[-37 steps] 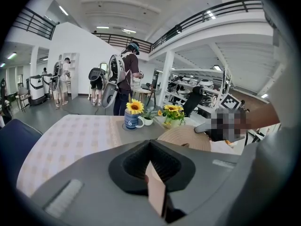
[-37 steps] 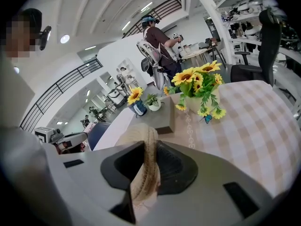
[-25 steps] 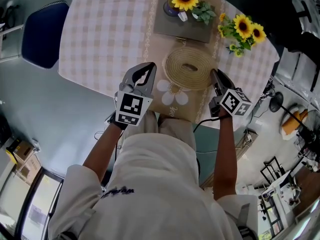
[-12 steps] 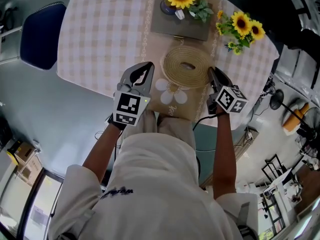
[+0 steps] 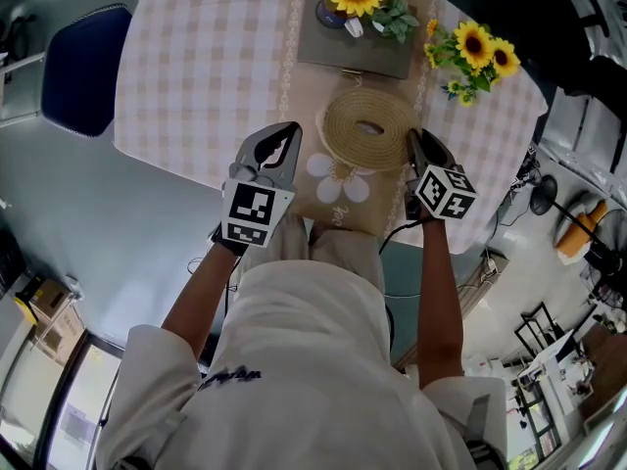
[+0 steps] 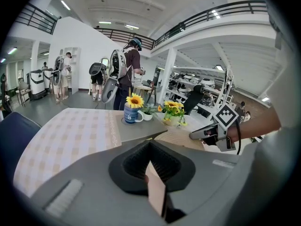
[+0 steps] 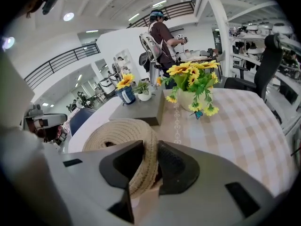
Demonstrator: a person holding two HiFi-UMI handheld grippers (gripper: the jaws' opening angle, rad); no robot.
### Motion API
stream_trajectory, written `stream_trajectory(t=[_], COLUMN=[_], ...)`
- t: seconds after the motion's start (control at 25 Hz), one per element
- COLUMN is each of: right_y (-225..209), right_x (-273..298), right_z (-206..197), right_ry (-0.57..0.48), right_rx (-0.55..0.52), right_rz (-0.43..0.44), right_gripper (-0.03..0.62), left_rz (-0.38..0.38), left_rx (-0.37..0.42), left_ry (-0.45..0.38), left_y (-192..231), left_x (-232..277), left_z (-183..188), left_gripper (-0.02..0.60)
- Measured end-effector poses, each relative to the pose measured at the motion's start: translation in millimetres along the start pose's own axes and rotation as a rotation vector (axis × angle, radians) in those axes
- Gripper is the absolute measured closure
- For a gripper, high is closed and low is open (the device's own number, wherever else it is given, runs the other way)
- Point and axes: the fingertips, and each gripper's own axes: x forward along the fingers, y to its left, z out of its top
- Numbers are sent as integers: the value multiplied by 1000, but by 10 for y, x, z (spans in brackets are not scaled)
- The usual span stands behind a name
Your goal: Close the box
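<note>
The box is a round woven rope basket with its lid on, standing on a flowered runner near the table's front edge. My right gripper is at its right rim. In the right gripper view the rope rim runs between the jaws of that gripper. The jaws are opening and no longer squeeze the rim. My left gripper hovers left of the basket, shut and empty. In the left gripper view its tips meet, with the basket and the right gripper beyond.
A grey slab behind the basket carries a blue mug with a sunflower. A vase of sunflowers stands at the right. A blue chair is left of the checked round table. People stand in the hall behind.
The right gripper has shifted slightly left, closer in against the basket's rim. The basket and the left gripper stay where they were.
</note>
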Motion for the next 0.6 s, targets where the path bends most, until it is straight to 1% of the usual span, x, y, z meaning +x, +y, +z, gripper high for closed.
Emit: stream_trajectory(t=[0.08,0.16,0.2,0.24,0.36,0.44,0.6], right_y=[-2,8,21,37,111,178,313], right_x=[1,-7,-19,-42,-190,-334,-663], right_z=[6,33,58,88,143,157,234], right_ry=[-4,-11,-20,-32,-72,-96,-174], right_rx=[-63,-98,-96,-89,-79,-79,-64], right_rz=[-33,-57,-60,-61,-71,-82,-118], right_gripper=[482,453,407,395,399,415,430], left_rz=[0,-1,-2,-4,-12,-20,-46], left_rx=[2,4,8,12,22,31,77], left_ry=[1,-2,-5,-9,-24,-35,-78], left_y=[7,9,9,7,-23,-48,-57], left_x=[-16,-35,-47,-64,-159,-242,-373], left_z=[-9,-5,7,23,69,99,200], left_gripper=[580,580,580,580,580,580,580])
